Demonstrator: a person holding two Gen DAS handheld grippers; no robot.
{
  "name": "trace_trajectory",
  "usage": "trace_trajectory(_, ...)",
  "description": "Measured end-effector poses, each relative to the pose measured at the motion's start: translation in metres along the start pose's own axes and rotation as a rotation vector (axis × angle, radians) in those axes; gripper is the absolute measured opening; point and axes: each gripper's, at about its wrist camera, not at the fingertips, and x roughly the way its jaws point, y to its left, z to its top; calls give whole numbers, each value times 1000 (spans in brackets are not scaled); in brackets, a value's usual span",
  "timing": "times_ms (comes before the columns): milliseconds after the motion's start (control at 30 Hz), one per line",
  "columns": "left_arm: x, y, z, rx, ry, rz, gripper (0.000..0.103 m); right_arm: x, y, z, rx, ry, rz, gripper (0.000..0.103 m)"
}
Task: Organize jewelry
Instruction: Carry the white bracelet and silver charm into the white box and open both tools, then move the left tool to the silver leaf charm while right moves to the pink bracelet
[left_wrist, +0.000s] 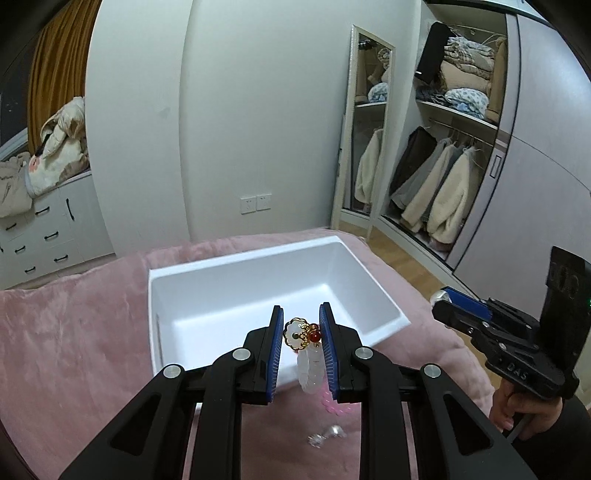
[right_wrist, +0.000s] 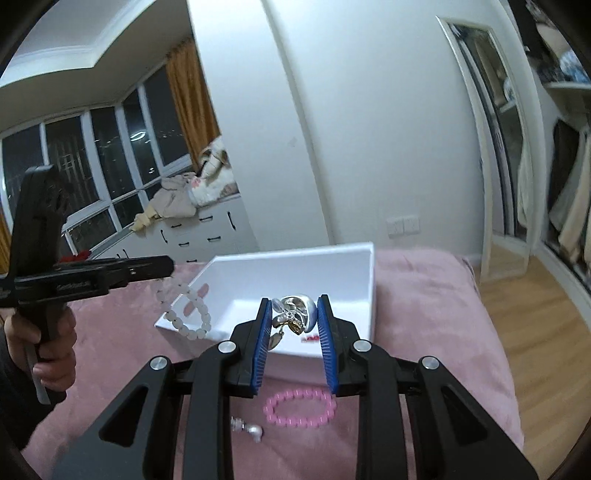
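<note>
Pink blanket (left_wrist: 74, 332) covers the bed under us; white box (left_wrist: 240, 306) sits on it, open top, nothing lying on the part of its floor we can see from the left wrist view. Same box (right_wrist: 295, 273) in the right wrist view.

Our left gripper (left_wrist: 302, 339) is over the near rim of the box, fingers clamped on a white bead bracelet (left_wrist: 308, 363) with a white-and-gold flower charm and a red bead at the top. From the right wrist view the bracelet (right_wrist: 188, 314) hangs as a loop below the left gripper (right_wrist: 162, 266), in front of the box's near-left corner.

Our right gripper (right_wrist: 293, 321) is also at the near rim of the box, fingers pinched on a silver earring (right_wrist: 297, 314), with shiny rounded pieces and a small drop hanging below. From the left wrist view the right gripper (left_wrist: 445, 301) sits off to the right of the box, over the blanket edge, something silver at its tip; can't tell detail there.

Still on the blanket, near side of the box: pink bead bracelet (right_wrist: 299, 408), lying flat as a closed ring, and just beside it to the left a second silver earring (right_wrist: 247, 428). Left wrist view shows the same pair partly hidden behind the fingers: pink beads (left_wrist: 330, 400), silver piece (left_wrist: 327, 435).
</note>
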Motion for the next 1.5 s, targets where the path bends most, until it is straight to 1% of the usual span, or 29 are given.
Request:
trace_trajectory(200,8,31,9,-30,-10,48,23,39,2,5,3,53,13,25)
trace_trajectory(300,16,46,10,-43,1,71,23,59,4,6,-1,78,17,25)
trace_trajectory(333,20,52,10,-49,11,83,23,63,5,7,-2,86,16,25)
trace_trajectory(500,40,68,2,-76,64,94,23,103,5,11,14,175,10,25)
trace_trajectory(567,48,72,-4,-87,91,90,23,119,4,9,31,228,20,26)
trace_trajectory(667,58,75,-13,-100,126,87,23,133,7,5,28,275,19,26)
trace_trajectory(700,61,76,-16,-103,135,84,26,133,8,2,31,280,24,26)
trace_trajectory(733,63,74,-18,-104,141,85,35,135,9,0,35,289,31,26)
trace_trajectory(767,64,73,-21,-104,144,86,40,135,9,-1,39,290,28,27)
trace_trajectory(800,65,73,-23,-105,143,87,49,137,8,0,43,290,23,34)
trace_trajectory(833,65,71,-24,-107,140,87,54,137,8,0,48,287,18,40)
trace_trajectory(867,65,71,-25,-109,136,83,56,135,7,2,53,275,14,52)
trace_trajectory(900,63,70,-25,-111,131,79,60,133,6,3,57,264,13,61)
trace_trajectory(933,61,70,-24,-113,120,76,68,130,5,5,63,250,14,64)
trace_trajectory(967,57,69,-24,-112,105,77,73,128,4,7,69,242,15,73)
trace_trajectory(1000,51,68,-23,-109,80,72,81,124,2,8,72,233,10,84)
trace_trajectory(1033,45,65,-24,-106,59,59,88,120,1,9,75,217,-3,89)
trace_trajectory(1067,40,62,-24,-104,47,47,91,113,0,11,80,197,-16,98)
trace_trajectory(1167,26,52,-28,-83,16,-7,93,96,-10,14,112,166,-21,98)
trace_trajectory(1300,16,35,-41,-37,19,-69,94,79,-18,12,124,149,-49,98)
trace_trajectory(1400,16,22,-60,-14,47,-127,94,68,-21,3,131,152,-66,98)
trace_trajectory(1500,17,9,-77,4,79,-145,94,59,-25,-7,140,163,-68,98)
